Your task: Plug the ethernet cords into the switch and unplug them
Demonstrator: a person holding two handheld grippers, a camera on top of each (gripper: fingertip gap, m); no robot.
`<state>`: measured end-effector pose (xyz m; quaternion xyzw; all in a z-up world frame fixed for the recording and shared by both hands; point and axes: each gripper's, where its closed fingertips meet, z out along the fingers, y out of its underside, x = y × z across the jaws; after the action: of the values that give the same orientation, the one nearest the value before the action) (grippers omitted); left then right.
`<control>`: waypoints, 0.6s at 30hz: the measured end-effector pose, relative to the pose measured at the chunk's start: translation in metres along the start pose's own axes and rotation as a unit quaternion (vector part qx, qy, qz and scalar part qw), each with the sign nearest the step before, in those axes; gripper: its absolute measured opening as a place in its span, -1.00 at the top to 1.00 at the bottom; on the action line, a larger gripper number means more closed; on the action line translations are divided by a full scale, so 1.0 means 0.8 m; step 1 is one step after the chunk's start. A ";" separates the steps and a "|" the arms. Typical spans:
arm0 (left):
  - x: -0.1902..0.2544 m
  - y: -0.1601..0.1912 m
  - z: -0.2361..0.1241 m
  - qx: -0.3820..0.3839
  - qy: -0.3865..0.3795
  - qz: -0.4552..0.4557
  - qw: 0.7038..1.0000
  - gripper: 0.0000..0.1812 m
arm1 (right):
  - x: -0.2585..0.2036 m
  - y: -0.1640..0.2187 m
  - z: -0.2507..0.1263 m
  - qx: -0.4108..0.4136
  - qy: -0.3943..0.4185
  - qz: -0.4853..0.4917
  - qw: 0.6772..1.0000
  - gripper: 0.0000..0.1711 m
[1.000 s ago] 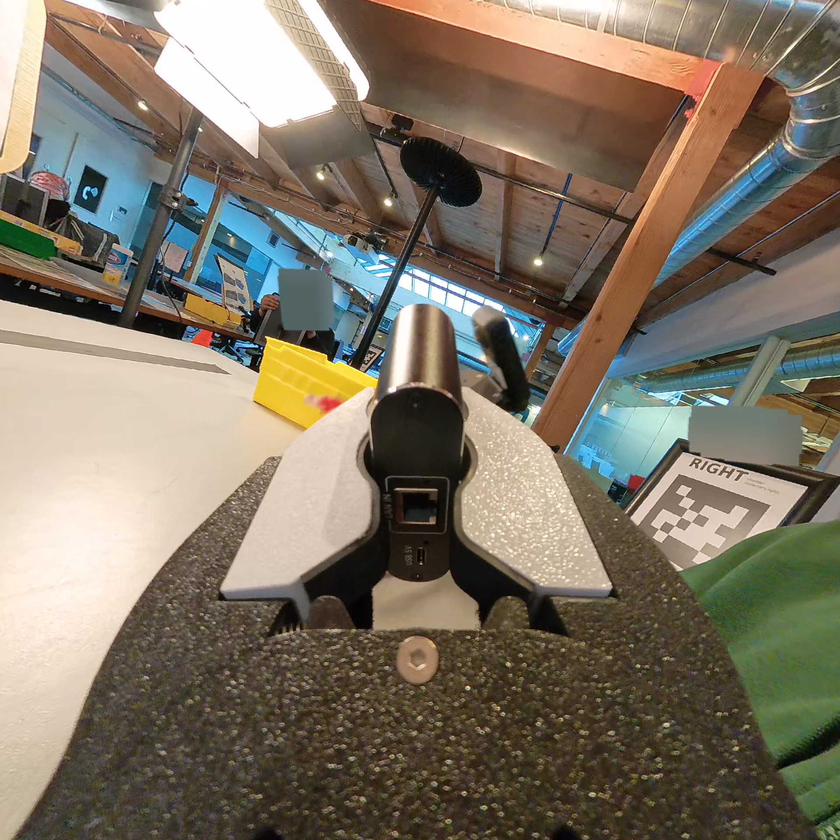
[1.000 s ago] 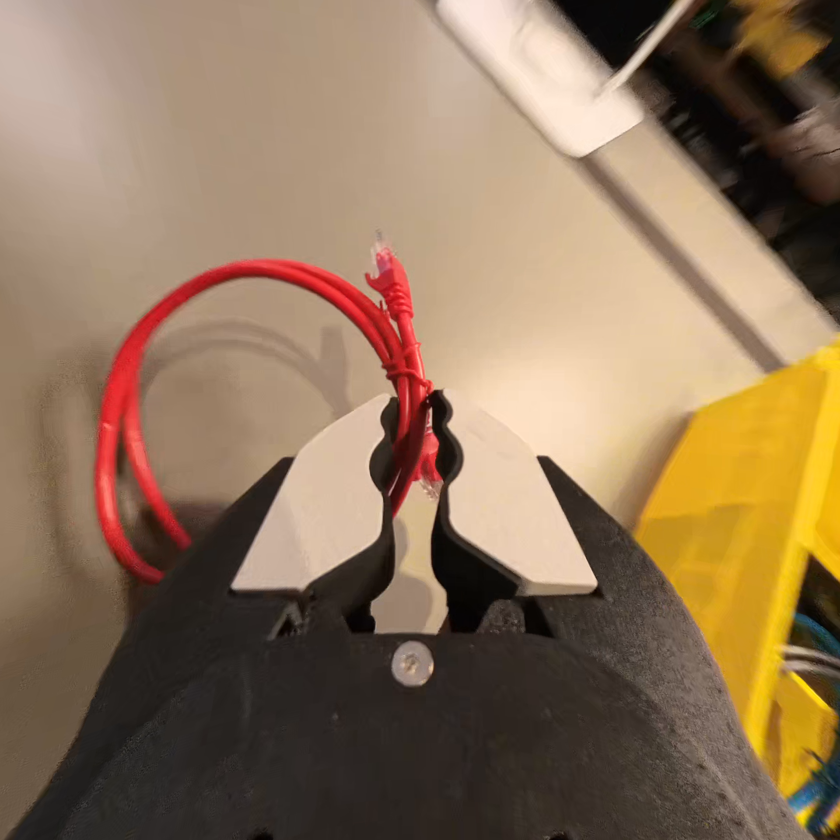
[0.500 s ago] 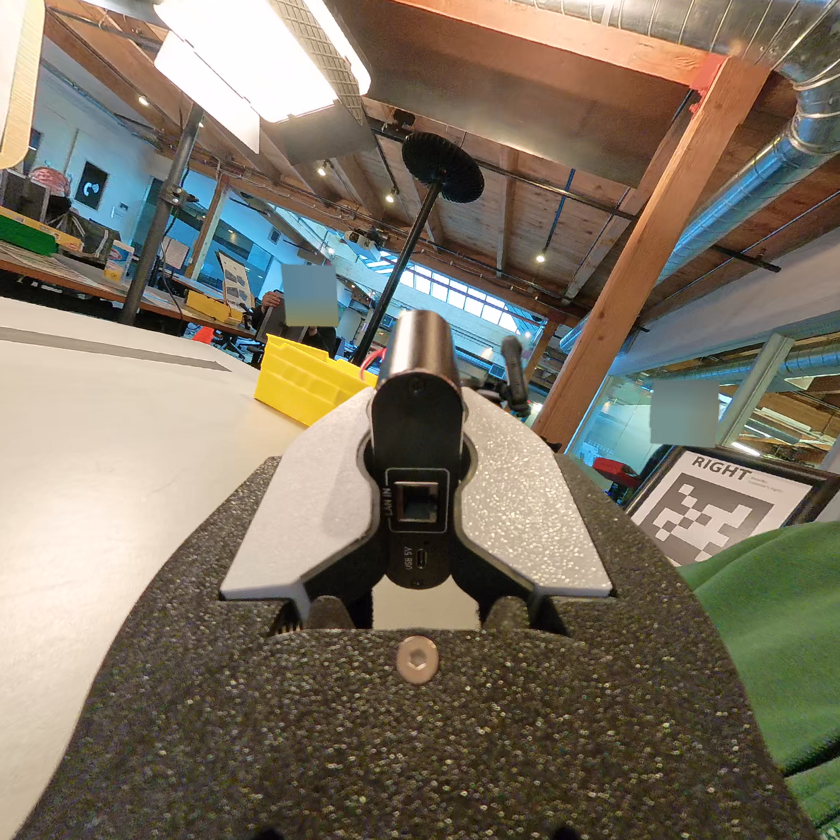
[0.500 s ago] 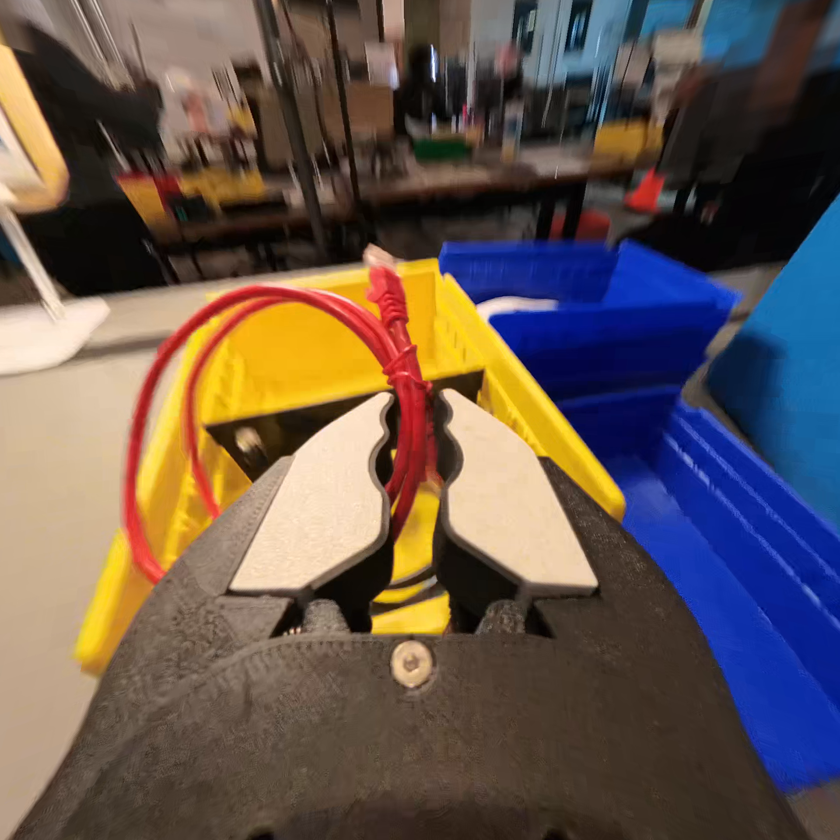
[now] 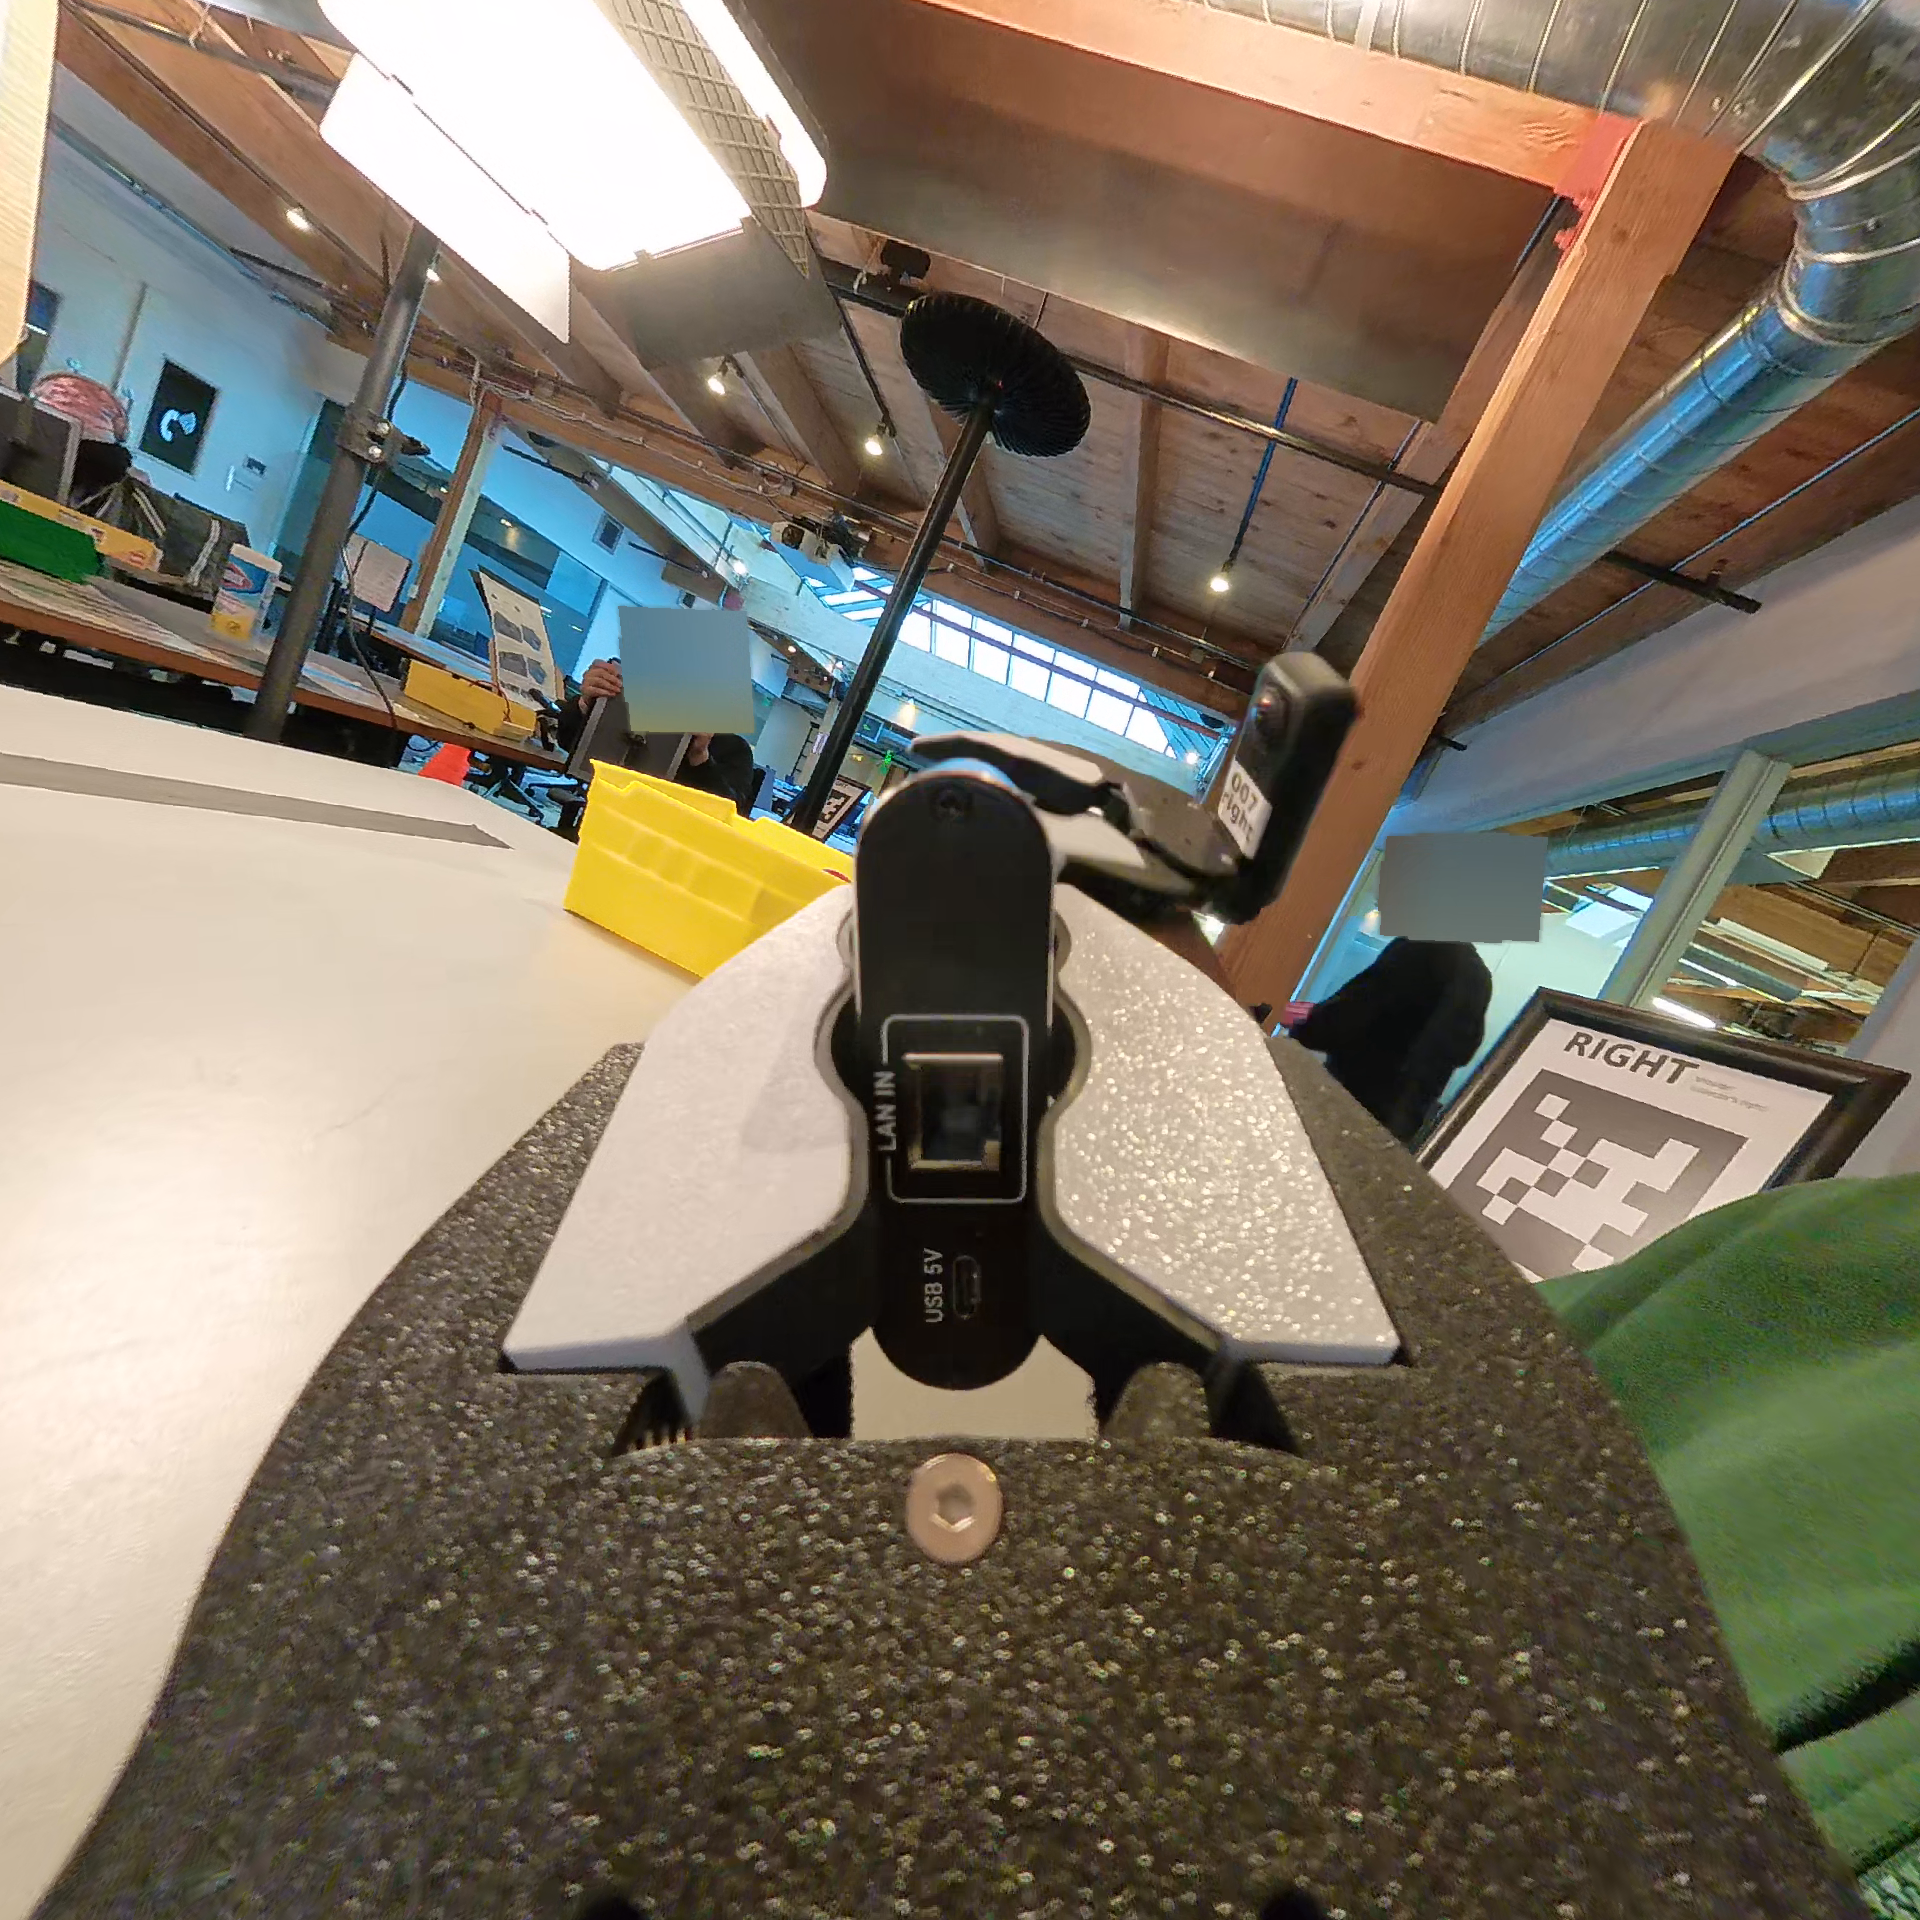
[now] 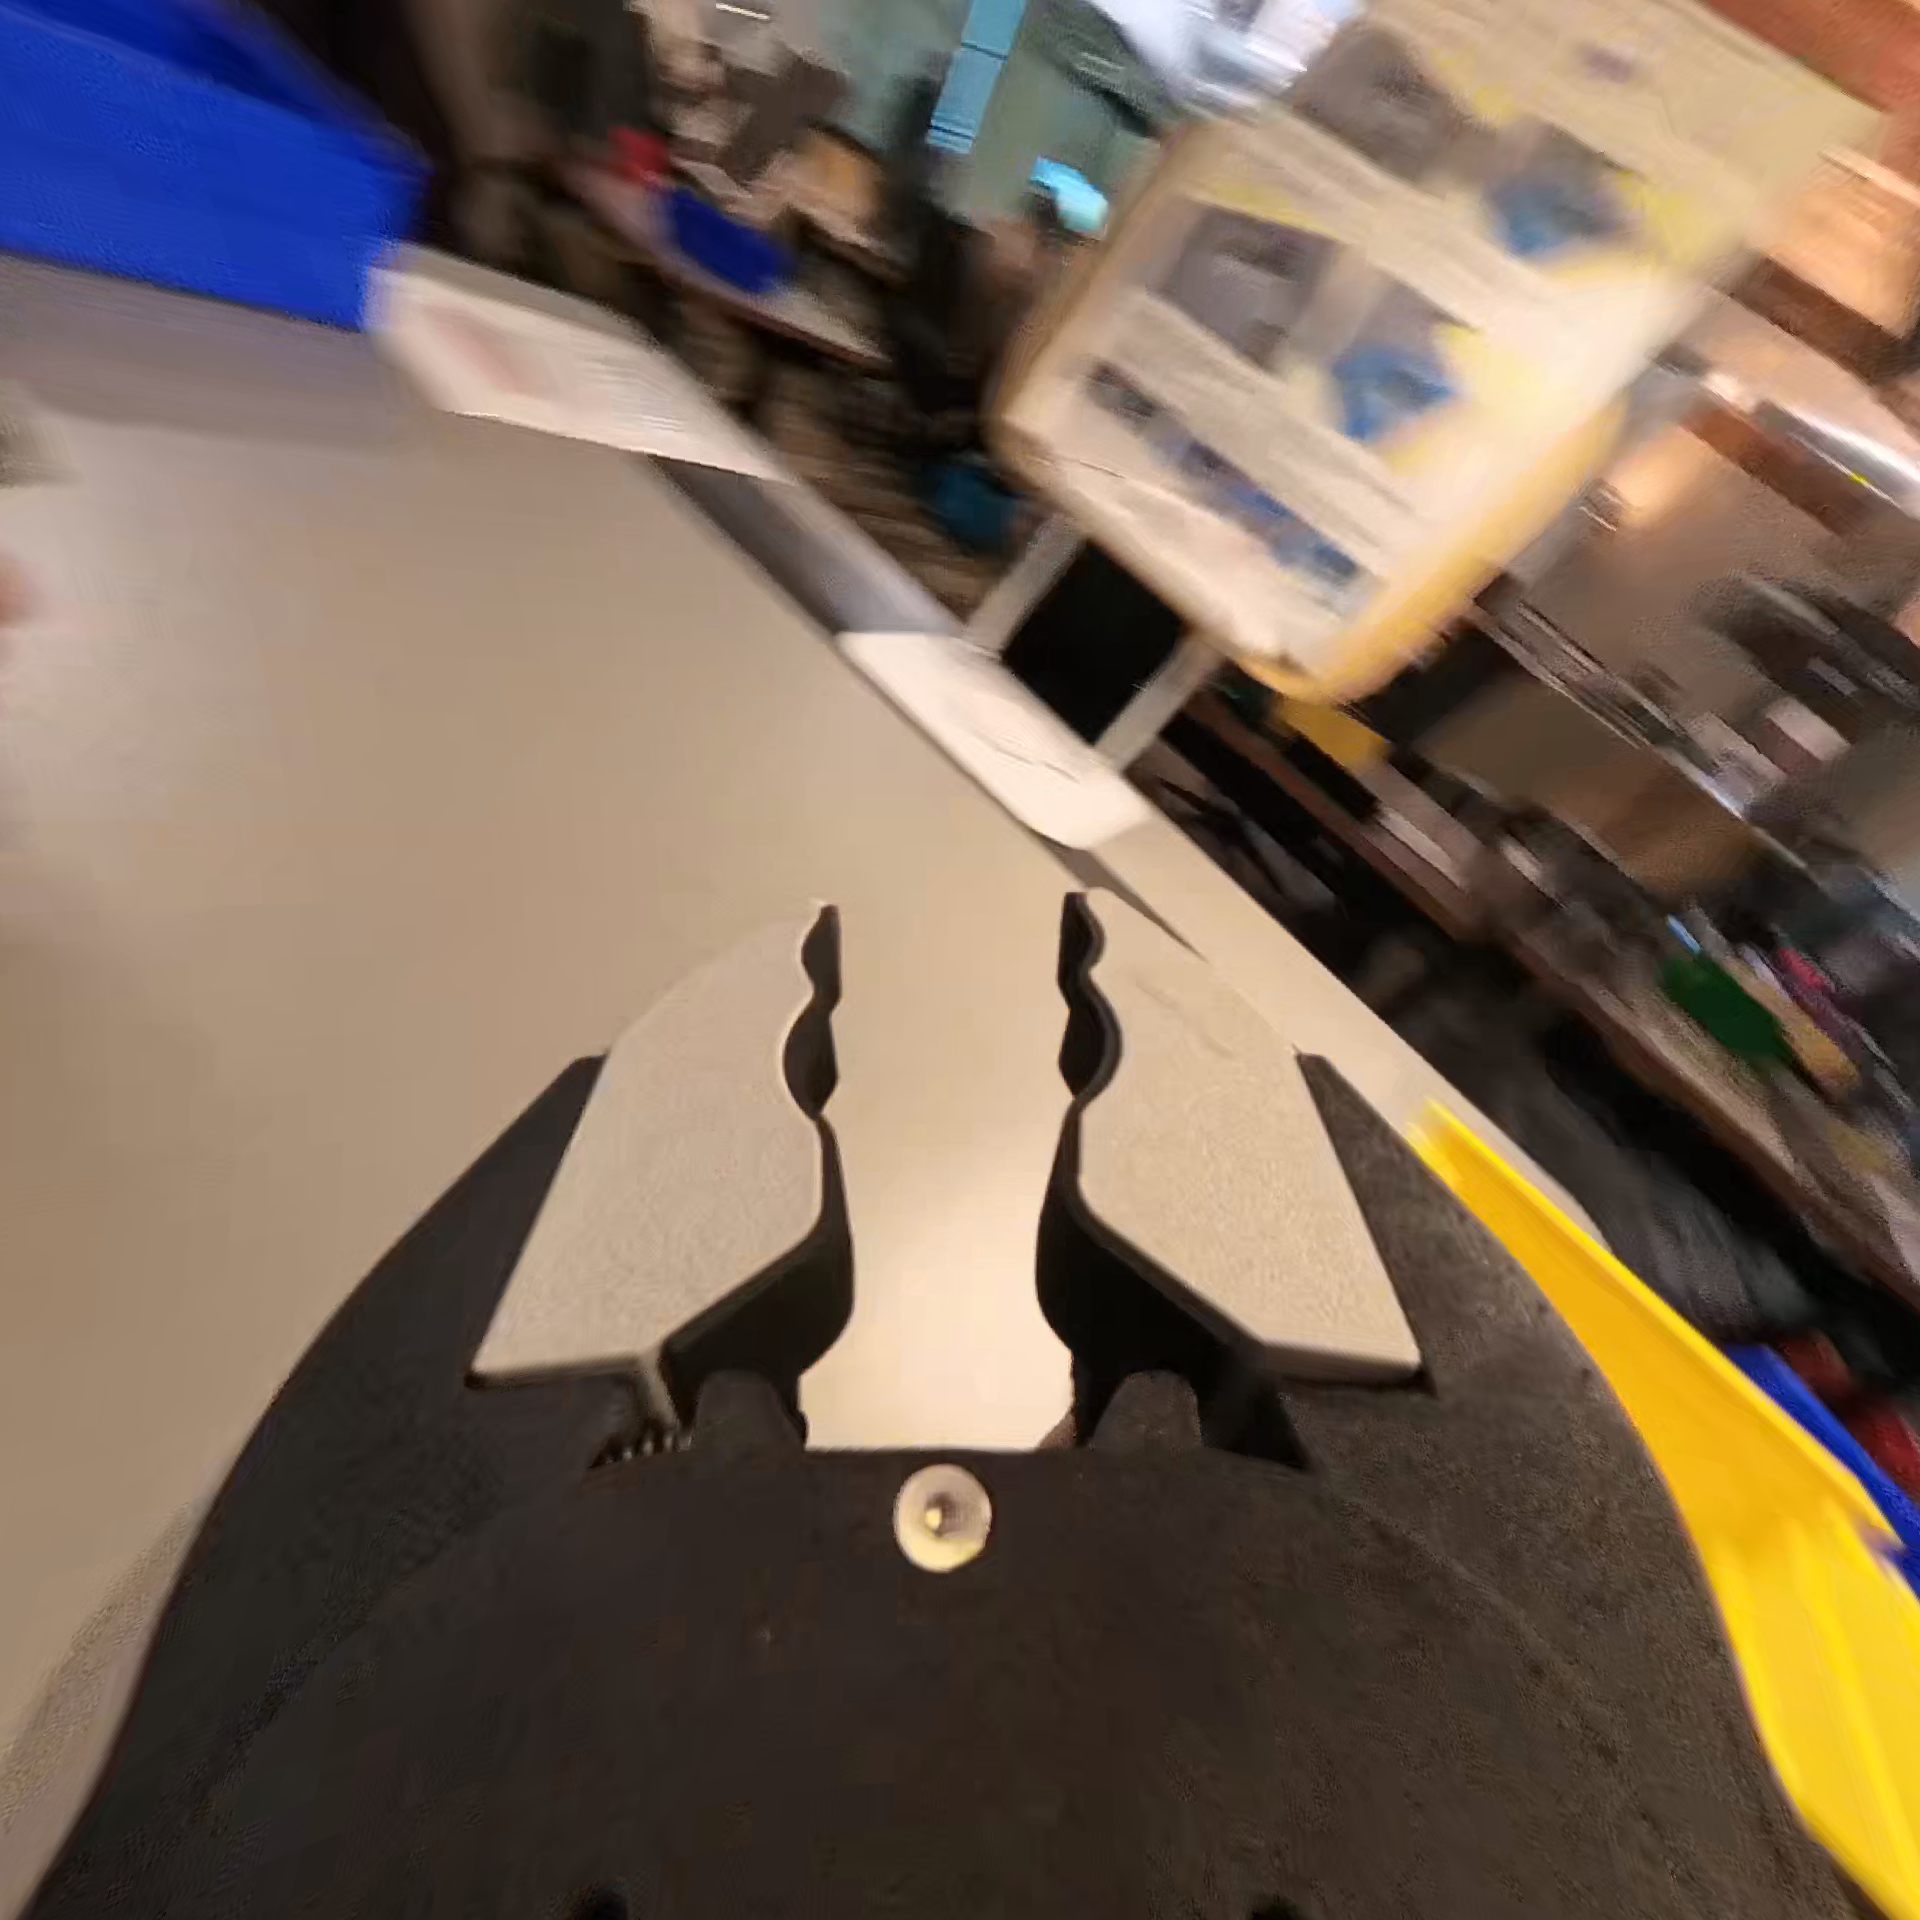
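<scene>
While clamped, left claw (image 5: pixel 951 997): pinches the black switch (image 5: pixel 951 1049) upright, its port end facing the camera.
Right claw (image 6: pixel 948 935): fingers parted, empty, tilted above the pale surface (image 6: pixel 364 779).
Yellow bin (image 5: pixel 686 883): behind the switch.

Black foam-textured gripper body (image 5: pixel 935 1662), grey jaws, silver hex screw (image 5: pixel 953 1522), seemingly green sleeve (image 5: pixel 1766 1455)

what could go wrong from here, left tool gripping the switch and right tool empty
1. The left tool grips the black switch by its narrow sides, the body standing well past the fingers. Pushing a plug into its open port could tip or slide it.
2. The right tool is open, empty, and its view is motion-blurred. No cord shows now, so the next pickup may be misjudged.
3. The yellow bin sits close by the right tool and could get clipped.
</scene>
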<state>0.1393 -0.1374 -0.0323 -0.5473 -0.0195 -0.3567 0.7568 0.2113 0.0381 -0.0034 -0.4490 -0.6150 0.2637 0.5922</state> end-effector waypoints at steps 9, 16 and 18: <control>0.026 0.030 0.001 -0.123 0.077 0.003 0.989 0.69 | -0.211 -0.058 0.038 0.125 -0.140 -0.310 0.932 0.30; 0.031 0.109 -0.030 -0.411 0.123 0.070 0.901 0.69 | -0.257 -0.051 0.014 0.143 -0.248 -0.427 0.858 0.08; 0.034 0.116 -0.029 -0.435 0.135 0.077 0.887 0.68 | -0.274 -0.045 0.014 0.138 -0.269 -0.452 0.839 0.04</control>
<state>0.2030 -0.1576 -0.1056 -0.7677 0.2824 -0.3408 0.4635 0.1694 -0.1651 -0.0822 0.0539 -0.8417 0.1593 0.5131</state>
